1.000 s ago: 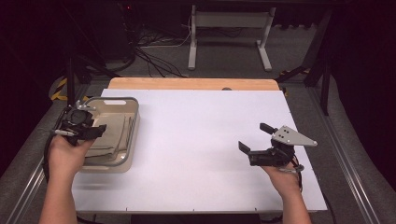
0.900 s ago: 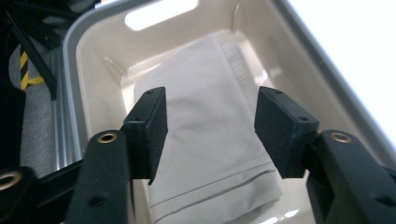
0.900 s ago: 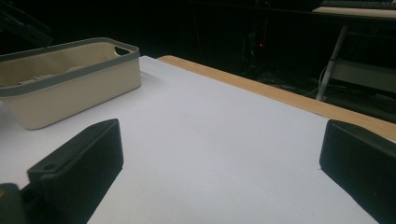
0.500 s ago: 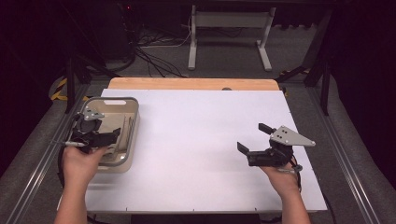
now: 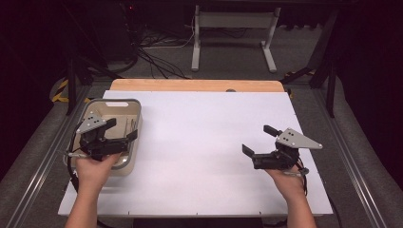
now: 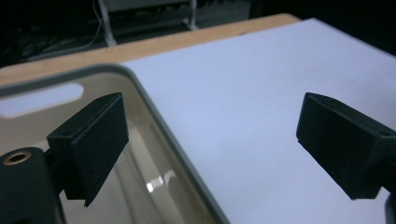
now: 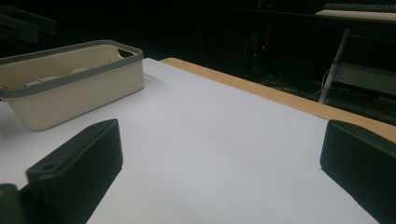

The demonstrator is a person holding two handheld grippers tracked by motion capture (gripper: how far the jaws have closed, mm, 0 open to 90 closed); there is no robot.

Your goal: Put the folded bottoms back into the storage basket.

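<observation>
White table [image 5: 199, 142] carries a cream bin [image 5: 134, 110] at its left side. Left gripper [image 5: 121, 132] is held over the bin's right rim, jaws wide and empty. Right gripper [image 5: 259, 141], jaws likewise wide and empty, hovers well apart at the table's right.

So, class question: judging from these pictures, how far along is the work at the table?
Done: nothing can be confirmed; the white table is bare apart from a cream bin at its left. In hand: the left gripper is open, one jaw inside the bin's rim and one outside; it grips nothing. The right gripper is open and idle over the table. Left: any grasp or move. The bin's contents are unclear.
</observation>
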